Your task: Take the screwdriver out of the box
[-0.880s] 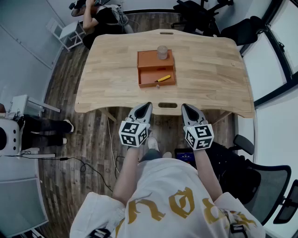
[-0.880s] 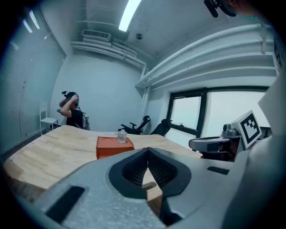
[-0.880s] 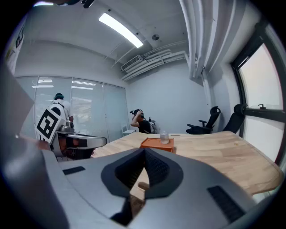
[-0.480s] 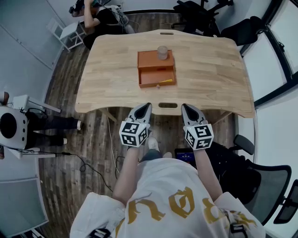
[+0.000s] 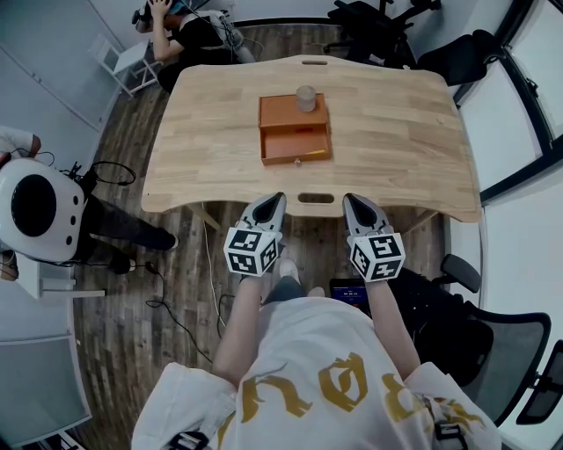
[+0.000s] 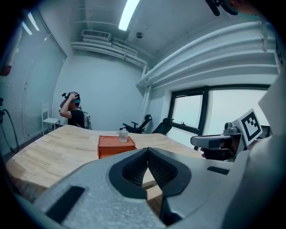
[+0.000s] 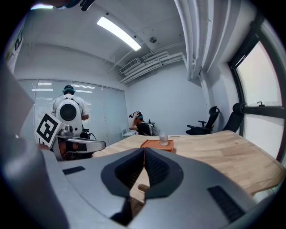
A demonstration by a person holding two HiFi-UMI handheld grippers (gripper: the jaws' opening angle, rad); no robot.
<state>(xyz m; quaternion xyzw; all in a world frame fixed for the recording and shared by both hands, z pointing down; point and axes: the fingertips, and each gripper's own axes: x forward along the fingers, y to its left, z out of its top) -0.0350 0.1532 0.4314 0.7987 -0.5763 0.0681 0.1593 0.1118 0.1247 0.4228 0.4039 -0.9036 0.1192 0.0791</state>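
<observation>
Table (image 5: 211, 158): a big wooden table, seen from above.
Box (image 5: 293, 112): an orange box. It sits near the middle of the table, a bit to the far side.
Drawer (image 5: 296, 142): it is pulled out of the box, toward the person who holds the grippers. It is open on top.
Screwdriver: I cannot make it out in any view. The drawer looks orange inside, with only a tiny pale dot at its front edge.
Cup (image 5: 305, 97): a small clear cup. It stands on top of the box, at the far edge.
Left gripper (image 5: 280, 199): its two fingers are pressed together with nothing between them. Its tip is just over the near edge of the table, well apart from the box.
Right gripper (image 5: 349, 200): its fingers are also pressed together and hold nothing. It is beside the left gripper, at the same edge of the table.
Seated person (image 5: 185, 35): sits past the far left corner of the table, with a hand up at the head.
Standing person (image 5: 132, 230): stands on the wooden floor (image 5: 185, 290), left of the table.
Chairs (image 5: 374, 22): black chairs behind the far side of the table.
</observation>
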